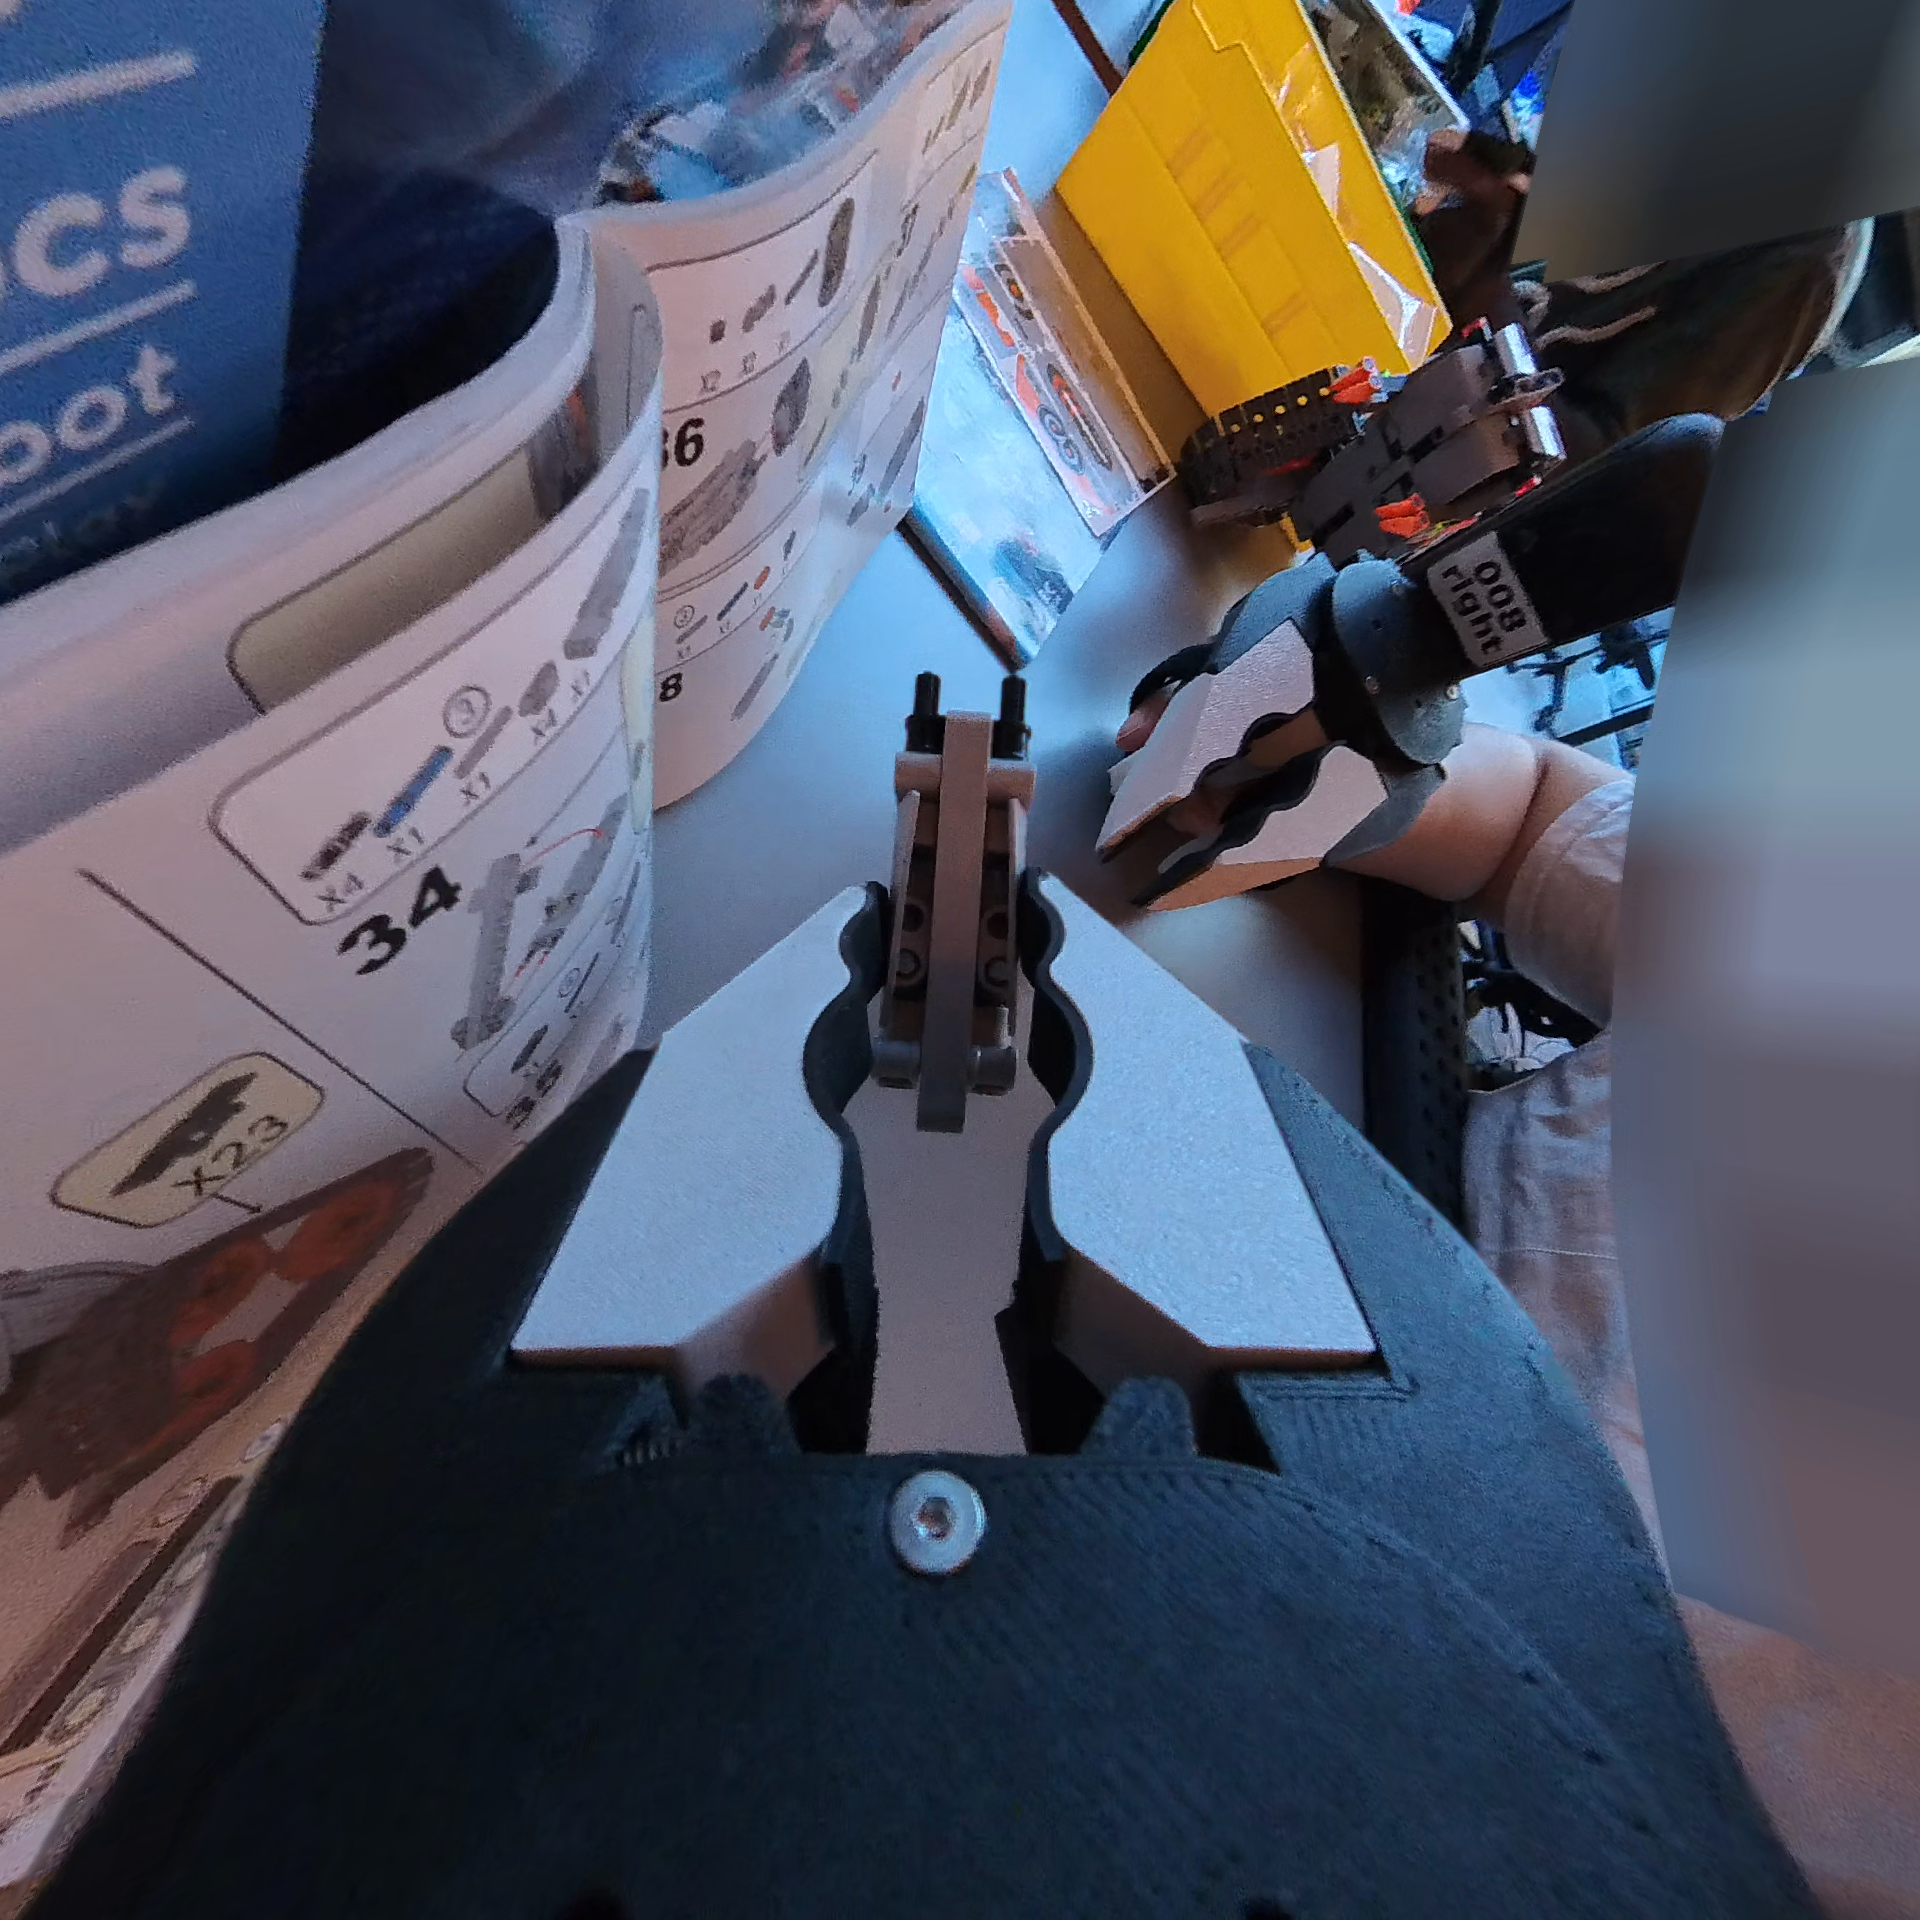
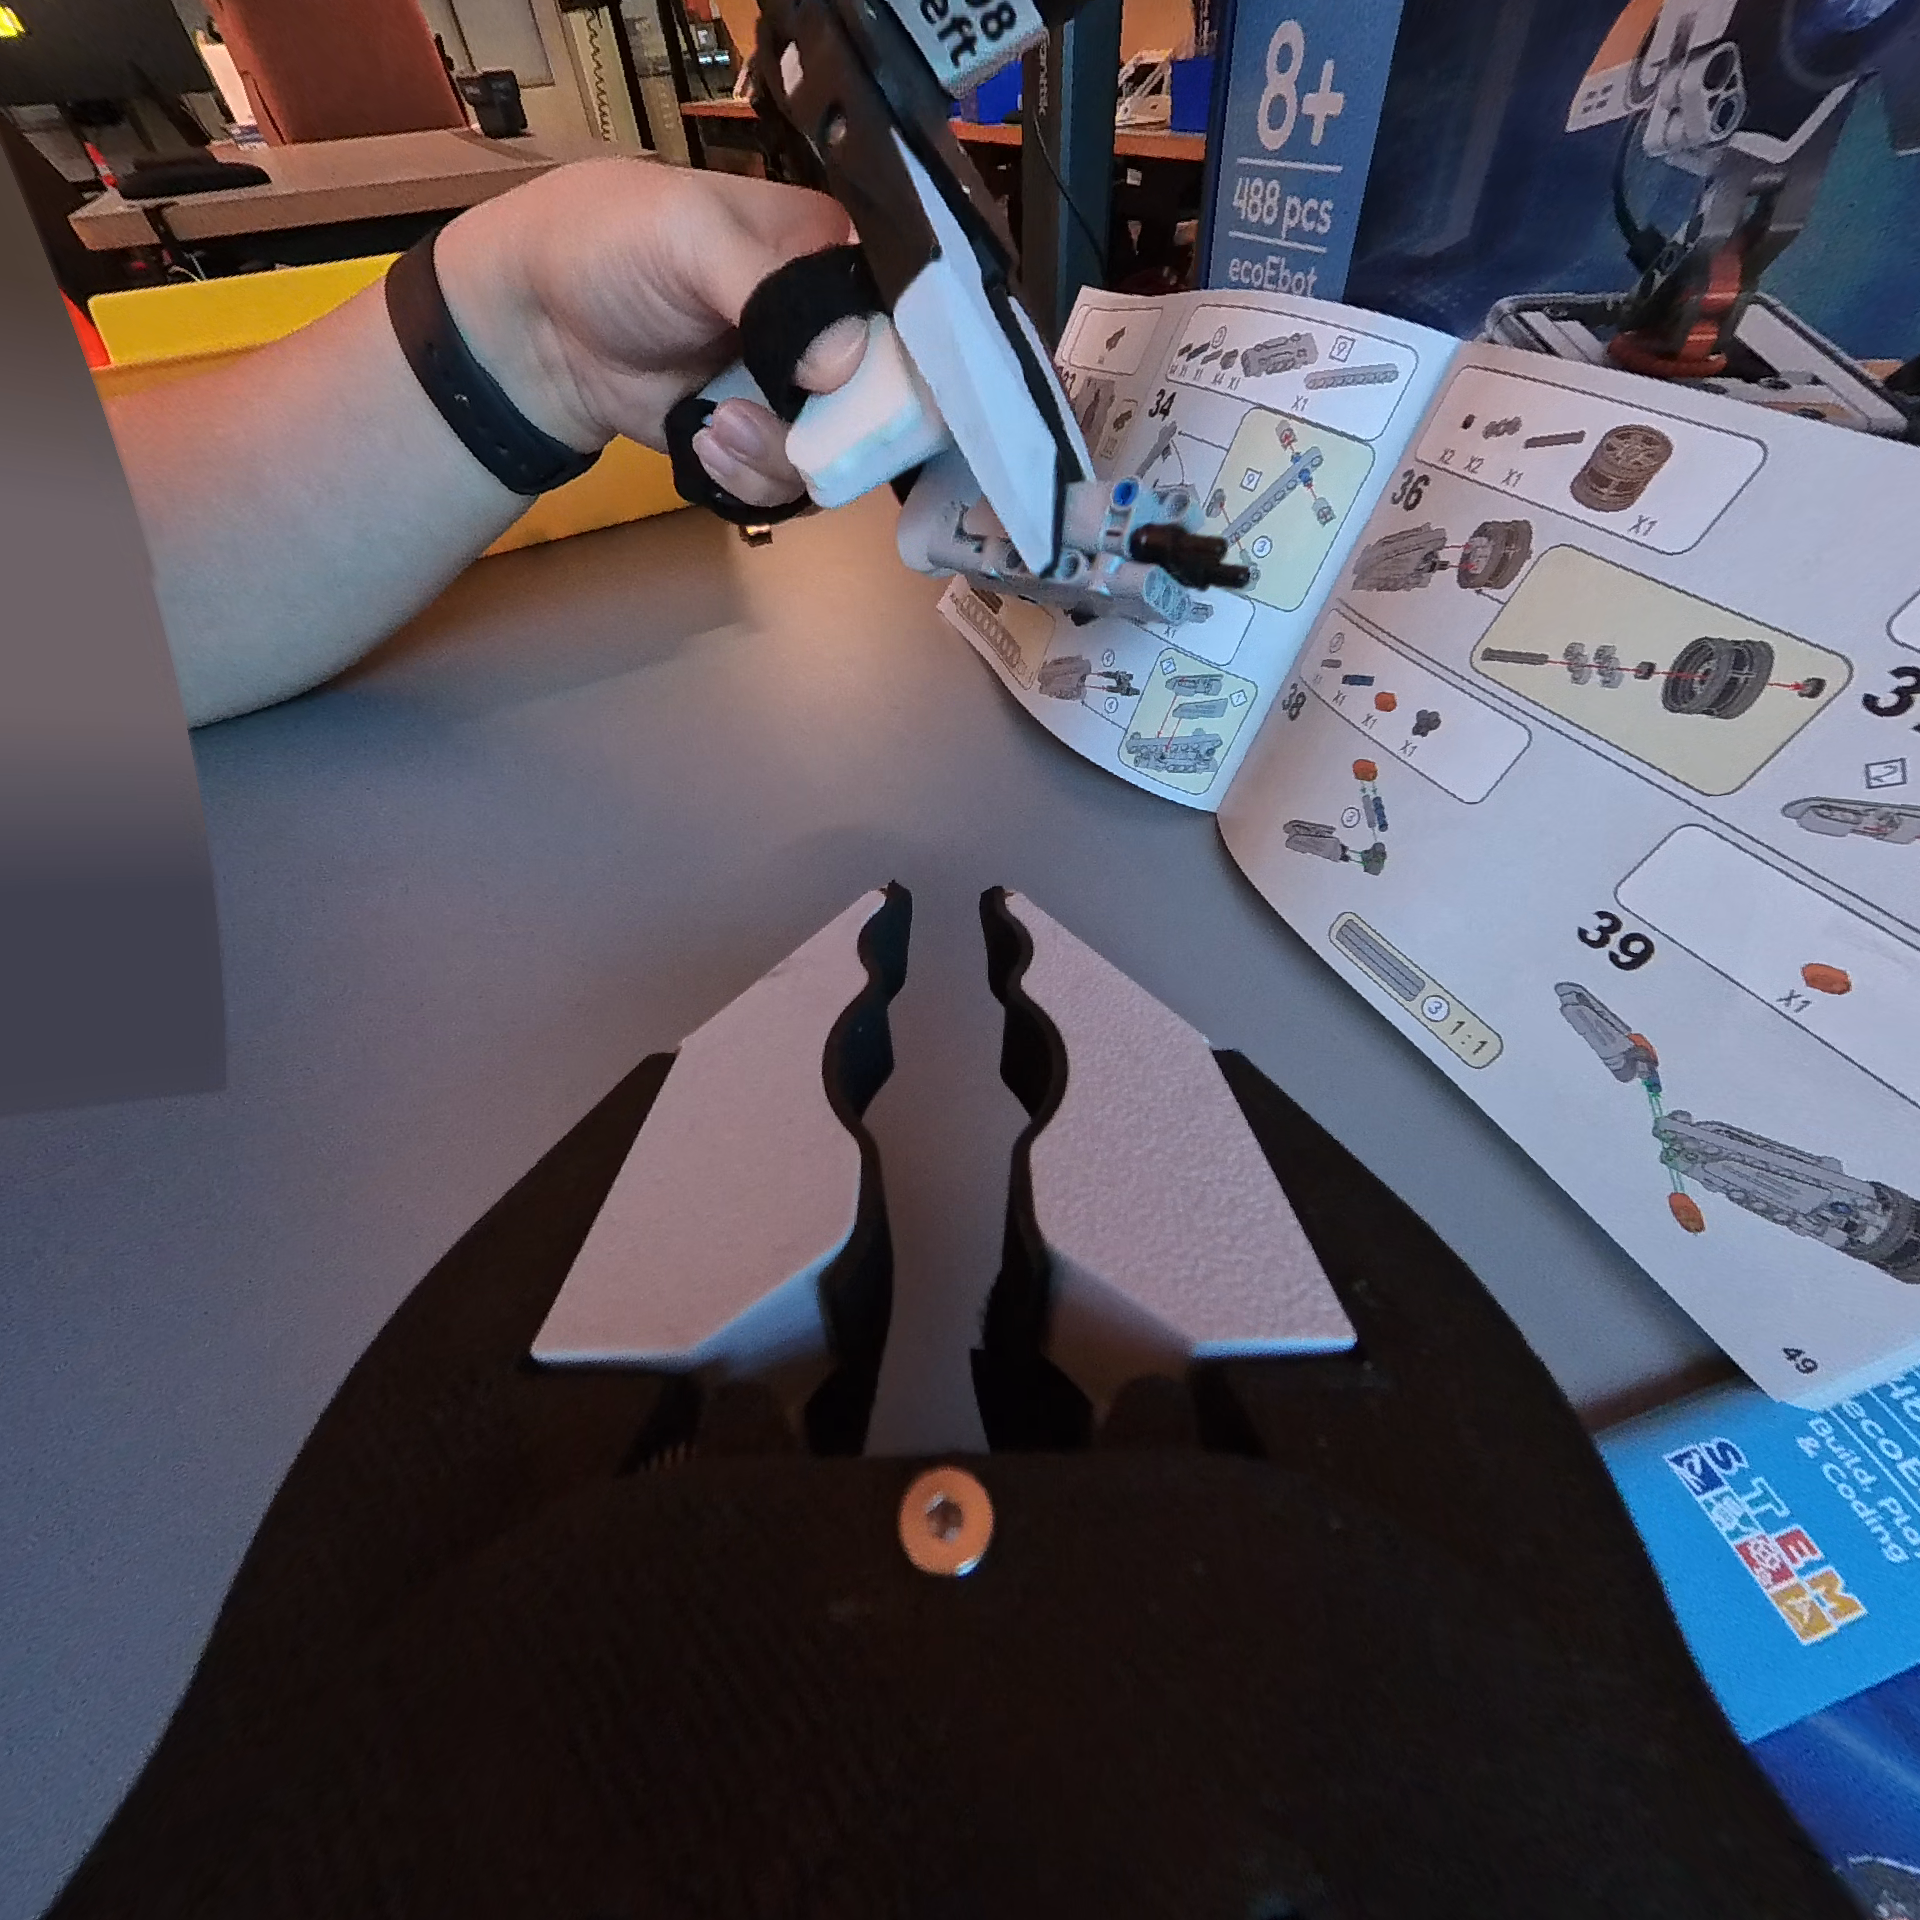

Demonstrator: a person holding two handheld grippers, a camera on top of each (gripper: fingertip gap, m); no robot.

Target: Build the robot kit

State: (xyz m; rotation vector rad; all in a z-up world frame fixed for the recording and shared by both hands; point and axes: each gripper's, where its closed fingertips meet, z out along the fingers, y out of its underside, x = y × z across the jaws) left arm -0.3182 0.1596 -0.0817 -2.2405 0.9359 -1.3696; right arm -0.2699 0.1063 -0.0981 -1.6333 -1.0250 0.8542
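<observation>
On the far side of the grey table [image 1: 1226,977] sat a yellow bin [image 1: 1236,197] with crinkled clear plastic over its contents, which I could not make out. A blue product box [image 2: 1558,145] stood upright behind the open instruction booklet [image 2: 1558,644]. Just beside the bin lay a partly built black model [image 1: 1382,447] with orange pins.

The left gripper [image 1: 951,904] had its jaws clamped narrow on a small grey brick assembly [image 1: 961,914], two black pins jutting from its far end; it was held above the table, in front of the booklet's left page. The right gripper [image 2: 945,894] hung low over bare tabletop, jaws parted by a slim gap with nothing between them, well apart from the assembly.
</observation>
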